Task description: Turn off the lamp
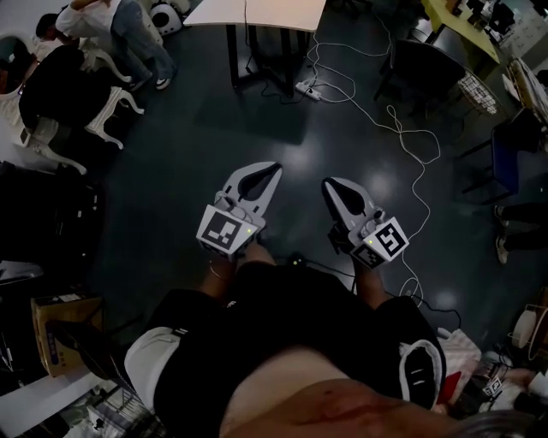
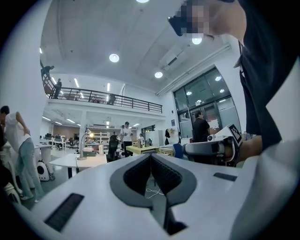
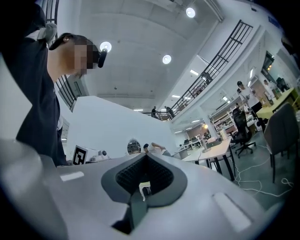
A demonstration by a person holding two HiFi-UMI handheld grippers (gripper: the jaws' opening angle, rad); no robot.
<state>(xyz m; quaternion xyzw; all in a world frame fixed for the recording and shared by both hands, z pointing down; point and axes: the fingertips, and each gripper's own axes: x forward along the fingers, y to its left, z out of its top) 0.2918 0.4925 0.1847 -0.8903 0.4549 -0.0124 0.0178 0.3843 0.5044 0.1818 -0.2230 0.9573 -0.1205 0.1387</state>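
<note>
Dark floor, white table — lamp lit

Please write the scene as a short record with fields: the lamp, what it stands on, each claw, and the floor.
lamp: slim grey desk lamp, lit, far ahead of both claws
support: white table with dark legs
left claw: shut, not near the lamp
right claw: shut, beside the left one, apart from it
floor: dark floor with a loose white cable lying on it
task state: lamp not yet reached
</note>
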